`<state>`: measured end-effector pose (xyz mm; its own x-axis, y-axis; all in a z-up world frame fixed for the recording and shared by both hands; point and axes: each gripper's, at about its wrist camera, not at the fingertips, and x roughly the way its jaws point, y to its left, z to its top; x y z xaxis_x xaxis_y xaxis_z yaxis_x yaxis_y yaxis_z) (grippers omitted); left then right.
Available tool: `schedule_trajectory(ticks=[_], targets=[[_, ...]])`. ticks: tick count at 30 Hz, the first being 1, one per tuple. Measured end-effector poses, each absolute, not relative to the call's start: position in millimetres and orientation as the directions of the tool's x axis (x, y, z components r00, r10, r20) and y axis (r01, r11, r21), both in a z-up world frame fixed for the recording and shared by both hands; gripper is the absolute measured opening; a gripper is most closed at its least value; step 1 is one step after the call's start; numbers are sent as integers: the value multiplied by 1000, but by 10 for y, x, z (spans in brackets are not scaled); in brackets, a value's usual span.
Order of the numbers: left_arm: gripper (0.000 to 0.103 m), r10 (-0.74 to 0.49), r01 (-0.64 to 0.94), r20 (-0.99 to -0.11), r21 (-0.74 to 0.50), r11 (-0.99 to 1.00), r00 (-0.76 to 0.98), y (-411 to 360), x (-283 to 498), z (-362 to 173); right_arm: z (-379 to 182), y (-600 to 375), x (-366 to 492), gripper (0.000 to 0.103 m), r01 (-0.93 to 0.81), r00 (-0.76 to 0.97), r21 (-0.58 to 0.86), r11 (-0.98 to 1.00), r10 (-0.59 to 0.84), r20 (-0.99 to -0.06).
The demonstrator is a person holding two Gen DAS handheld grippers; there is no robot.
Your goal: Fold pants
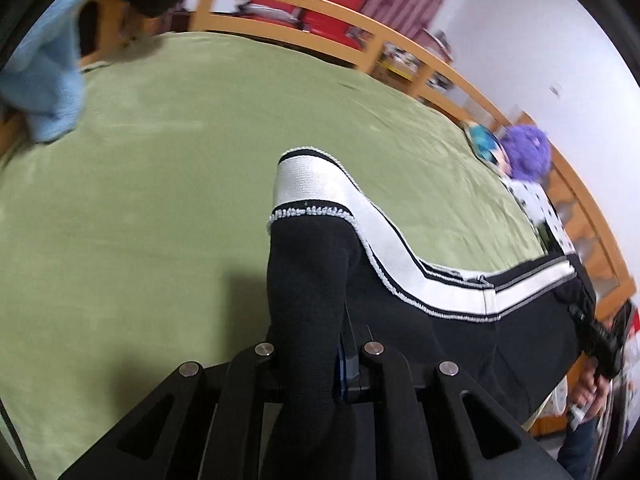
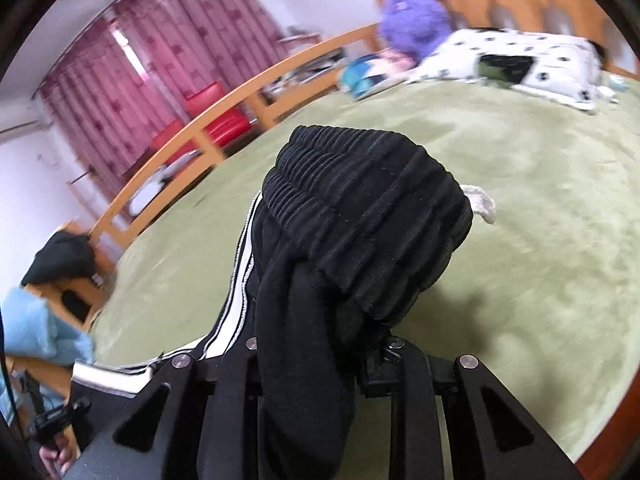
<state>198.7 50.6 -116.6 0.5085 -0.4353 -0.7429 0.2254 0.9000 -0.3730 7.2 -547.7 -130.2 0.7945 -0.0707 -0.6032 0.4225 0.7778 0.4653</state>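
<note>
The pants are black with a white side stripe. In the left wrist view my left gripper [image 1: 320, 360] is shut on the cuff end of the pants [image 1: 312, 280], whose white stripe [image 1: 400, 256] runs off to the right, held above the green bed. In the right wrist view my right gripper [image 2: 320, 360] is shut on the ribbed elastic waistband [image 2: 360, 216], which drapes over the fingers and hides them. A white drawstring end [image 2: 482, 204] pokes out at the right. The other gripper [image 1: 604, 344] shows at the right edge of the left view.
The green bedspread [image 1: 160, 200] fills both views inside a wooden bed frame [image 1: 360, 36]. A light blue cloth [image 1: 48, 76] lies at one corner. A purple plush [image 2: 412, 16] and a spotted pillow [image 2: 552, 56] lie at the head end. Pink curtains [image 2: 160, 48] and red chairs stand beyond.
</note>
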Motion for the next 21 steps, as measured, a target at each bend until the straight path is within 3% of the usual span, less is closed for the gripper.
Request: schedule_trajectory(ticks=[6,9,12,14,16,17,21], targets=[[13,-374,131,-754,-364,922,539,1252,2147,-1241,-1656,-4850,366,24,369,771,495,787,39,-636],[16,-378,113,-779,-375,920,500,1262,2255,-1481,-1899,-4811,387,27,429,723,467,773,16,-691],[27,-279,62,-836,-285,957,473,1198,2329,-1676,-2201,-4998,386,38,473,648,490,733,87,-757],[33,-290,44,-837,-305,951,464,1255,2299,-1720,-2314,-5024,315,45,492,605,480,726,110,-788],[55,-278,26,-829,-305,952,484,1371,2165,-1683,-2299,-4998,194,50,495,597,451,742,87,-798],[62,-269,24,-826,-297,955,496,1396,2083,-1663,-2259,-4965,129,52,499,593,422,757,58,-803],[66,-260,31,-809,-287,957,527,1505,1674,-1543,-2031,-4831,-33,55,505,585,327,799,-38,-810]])
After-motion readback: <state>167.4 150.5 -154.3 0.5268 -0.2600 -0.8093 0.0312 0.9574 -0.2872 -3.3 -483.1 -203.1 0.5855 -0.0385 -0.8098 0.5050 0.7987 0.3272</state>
